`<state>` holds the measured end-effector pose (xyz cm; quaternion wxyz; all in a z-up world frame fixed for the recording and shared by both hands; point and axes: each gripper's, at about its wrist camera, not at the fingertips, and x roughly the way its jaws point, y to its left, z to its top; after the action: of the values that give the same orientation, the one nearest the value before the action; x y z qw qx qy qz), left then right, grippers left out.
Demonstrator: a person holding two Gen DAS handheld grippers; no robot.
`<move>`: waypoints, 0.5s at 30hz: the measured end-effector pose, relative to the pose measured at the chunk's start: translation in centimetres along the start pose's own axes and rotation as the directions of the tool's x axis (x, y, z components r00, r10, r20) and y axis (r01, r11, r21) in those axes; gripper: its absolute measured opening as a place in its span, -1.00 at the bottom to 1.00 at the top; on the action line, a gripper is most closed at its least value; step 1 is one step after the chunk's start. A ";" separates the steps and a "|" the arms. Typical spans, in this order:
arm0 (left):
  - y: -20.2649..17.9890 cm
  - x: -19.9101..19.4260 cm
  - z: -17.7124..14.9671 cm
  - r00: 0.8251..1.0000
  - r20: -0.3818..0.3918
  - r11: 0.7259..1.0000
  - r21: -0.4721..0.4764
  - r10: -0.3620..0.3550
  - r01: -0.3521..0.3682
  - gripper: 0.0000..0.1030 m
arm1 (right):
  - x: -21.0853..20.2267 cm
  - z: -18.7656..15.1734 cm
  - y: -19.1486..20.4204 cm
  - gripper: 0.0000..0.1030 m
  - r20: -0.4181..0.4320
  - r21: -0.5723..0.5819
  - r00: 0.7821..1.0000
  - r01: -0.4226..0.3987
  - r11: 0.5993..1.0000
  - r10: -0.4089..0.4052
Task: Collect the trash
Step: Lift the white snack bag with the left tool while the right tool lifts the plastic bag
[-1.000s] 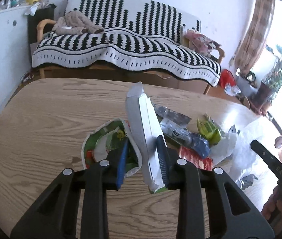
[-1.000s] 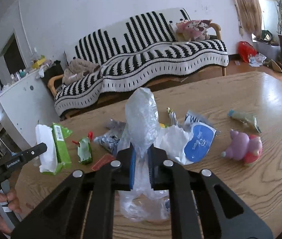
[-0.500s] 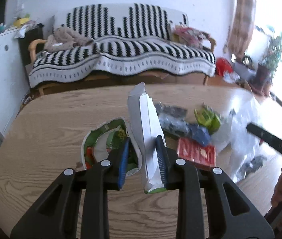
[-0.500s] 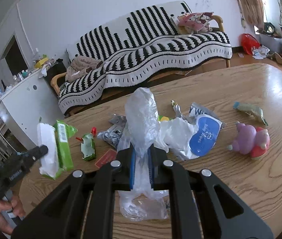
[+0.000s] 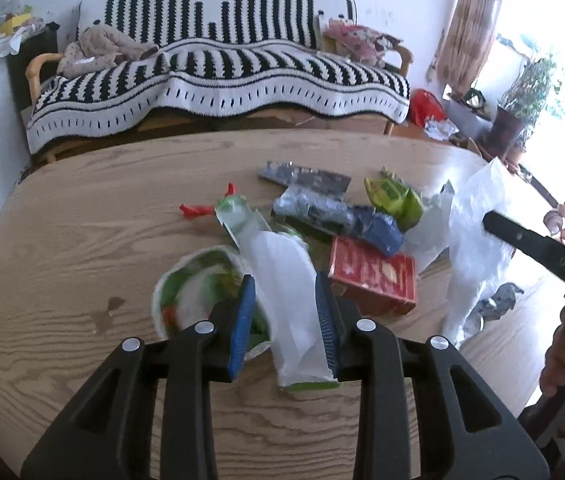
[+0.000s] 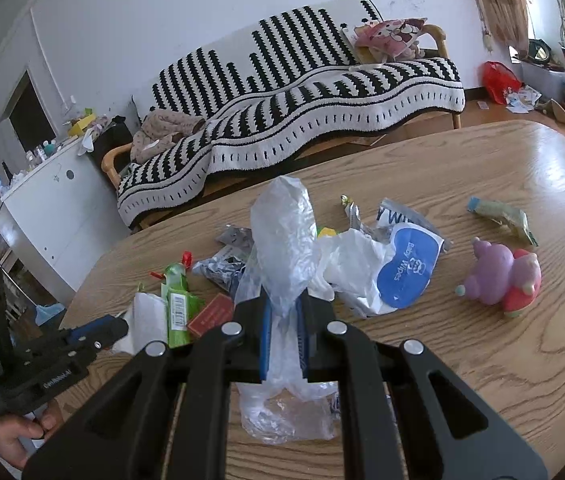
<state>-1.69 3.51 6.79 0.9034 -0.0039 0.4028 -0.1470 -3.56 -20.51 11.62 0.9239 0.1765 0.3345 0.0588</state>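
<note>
left gripper (image 5: pixel 285 320) opening around wipes pack (image 5: pixel 288 312), right gripper (image 6: pixel 283 336) clamping clear bag (image 6: pixel 282 240)

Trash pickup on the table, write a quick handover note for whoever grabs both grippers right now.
Left gripper: jaws opening around the white-and-green wrapper, which sits between them, low over the table.
Right gripper: jaws shut on the clear plastic bag, holding it up.
Loose on the table: red box, dark blue packet, yellow-green wrapper, baby wipes pack, greenish packet. The purple toy looks like no trash.
Done: bag in hand, one wrapper picked.
Left: get the wrapper into the bag, then gather the rest.
</note>
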 end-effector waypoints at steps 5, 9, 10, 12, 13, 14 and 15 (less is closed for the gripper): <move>0.1 0.5 -0.2 0.999 -0.022 1.000 0.004 0.025 -0.025 -0.43 | 0.0 -0.1 -0.1 -0.78 -0.003 0.009 1.000 -0.003 1.000 0.003; 0.6 0.5 -0.3 0.999 -0.041 0.999 -0.006 0.034 -0.034 -0.43 | 0.0 0.0 -0.2 -0.78 -0.002 0.007 1.000 -0.002 1.000 0.002; 0.7 0.5 -0.4 0.998 -0.051 0.999 -0.004 0.037 -0.037 -0.43 | 0.0 0.0 -0.2 -0.78 -0.003 0.006 1.000 -0.001 1.000 0.001; 0.9 0.6 -0.7 0.997 -0.065 0.999 -0.003 0.046 -0.046 -0.43 | 0.0 -0.1 -0.2 -0.78 -0.006 0.007 1.000 0.000 1.000 0.000; 1.1 0.8 -0.9 0.996 -0.073 0.999 -0.002 0.052 -0.053 -0.43 | 0.1 -0.2 -0.2 -0.78 -0.009 0.006 1.000 0.001 1.000 -0.001; 1.4 0.9 -1.1 0.995 -0.080 0.998 -0.004 0.059 -0.060 -0.43 | 0.1 -0.3 -0.3 -0.78 -0.012 0.006 1.000 0.002 1.000 -0.002; 1.7 1.0 -1.2 0.995 -0.084 0.998 -0.010 0.061 -0.062 -0.43 | 0.1 -0.3 -0.4 -0.78 -0.014 0.008 1.000 0.003 1.000 -0.003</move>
<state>-1.52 4.96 5.00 0.8898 0.0090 0.4412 -0.1165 -3.64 -20.74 11.24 0.9209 0.1791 0.3414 0.0572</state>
